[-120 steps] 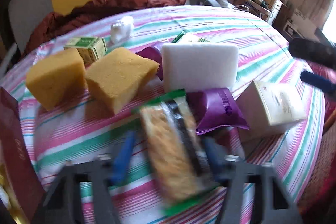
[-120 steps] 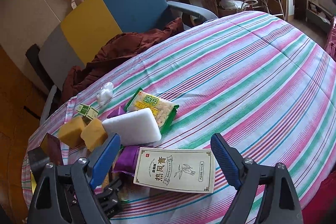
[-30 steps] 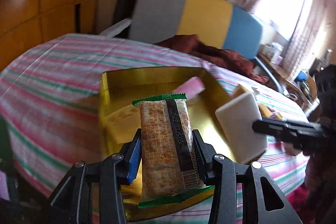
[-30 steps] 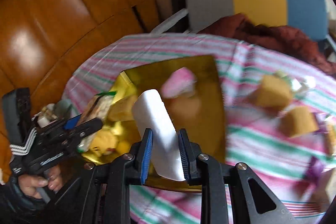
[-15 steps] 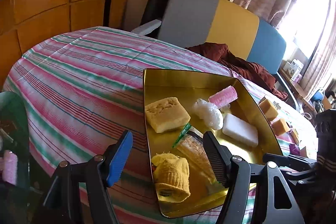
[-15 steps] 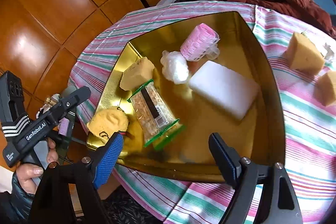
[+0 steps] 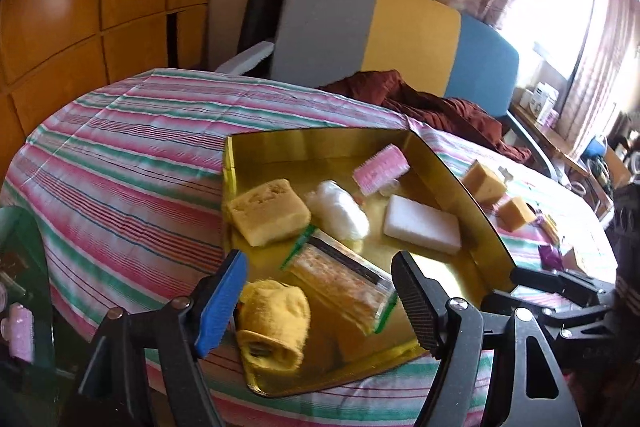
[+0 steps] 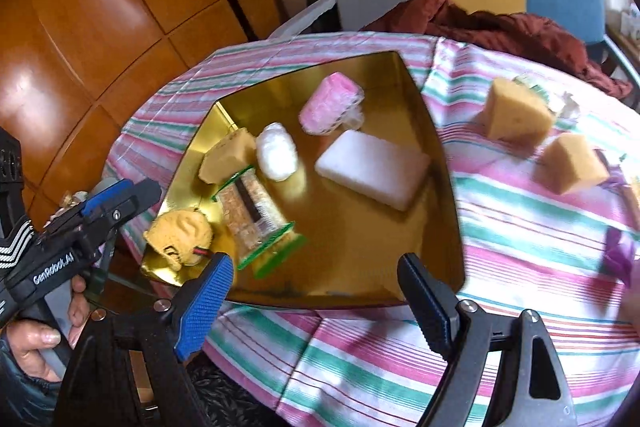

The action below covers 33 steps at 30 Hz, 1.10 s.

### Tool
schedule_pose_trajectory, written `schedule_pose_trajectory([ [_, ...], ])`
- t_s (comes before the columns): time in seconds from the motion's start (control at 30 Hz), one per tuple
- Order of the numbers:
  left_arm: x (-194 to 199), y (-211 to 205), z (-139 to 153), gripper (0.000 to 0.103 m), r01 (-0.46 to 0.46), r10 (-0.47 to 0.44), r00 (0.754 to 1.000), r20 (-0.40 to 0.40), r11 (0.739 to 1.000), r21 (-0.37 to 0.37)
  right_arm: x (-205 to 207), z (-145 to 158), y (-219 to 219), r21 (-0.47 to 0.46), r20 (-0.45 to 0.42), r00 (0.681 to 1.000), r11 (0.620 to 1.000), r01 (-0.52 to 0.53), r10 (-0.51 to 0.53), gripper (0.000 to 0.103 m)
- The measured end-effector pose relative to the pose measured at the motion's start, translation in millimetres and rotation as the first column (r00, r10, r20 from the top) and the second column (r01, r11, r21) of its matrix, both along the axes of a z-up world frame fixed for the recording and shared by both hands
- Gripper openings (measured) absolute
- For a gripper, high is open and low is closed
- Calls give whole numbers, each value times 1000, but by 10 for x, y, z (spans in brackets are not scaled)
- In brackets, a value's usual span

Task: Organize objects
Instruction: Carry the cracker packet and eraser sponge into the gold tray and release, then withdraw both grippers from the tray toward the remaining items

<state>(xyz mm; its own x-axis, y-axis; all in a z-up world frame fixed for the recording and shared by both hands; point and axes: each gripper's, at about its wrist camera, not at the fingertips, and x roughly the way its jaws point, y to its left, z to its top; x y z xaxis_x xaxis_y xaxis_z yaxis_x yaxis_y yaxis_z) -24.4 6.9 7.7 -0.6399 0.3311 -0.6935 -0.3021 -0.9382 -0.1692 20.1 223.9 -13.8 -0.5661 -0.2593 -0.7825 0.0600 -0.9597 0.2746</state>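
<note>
The bench (image 8: 400,367) under its striped cloth carries a gold tray (image 8: 448,211) at its left end. In the tray lie a white foam block (image 8: 372,169) at three o'clock and a cracker packet (image 7: 340,287) at six. Both claws hang empty over the near rim: the right claw (image 8: 316,307) gapes wide, while the left claw (image 7: 320,299) is opening, nothing between its jaws. This drop-off looks done. Next comes a reach to two o'clock for the yellow sponges (image 8: 516,113), I'd guess.
</note>
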Motion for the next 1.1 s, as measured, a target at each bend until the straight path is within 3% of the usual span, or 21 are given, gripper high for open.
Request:
schedule_pose_trajectory([
  [0.53, 134, 230, 12, 78, 23, -25, 1000, -16, 997, -67, 225, 90, 74, 125, -68, 997, 991, 38, -29, 86],
  [1.1, 189, 329, -19, 79, 48, -49, 999, -10, 995, -93, 267, 69, 216, 147, -73, 995, 986, 82, -72, 86],
])
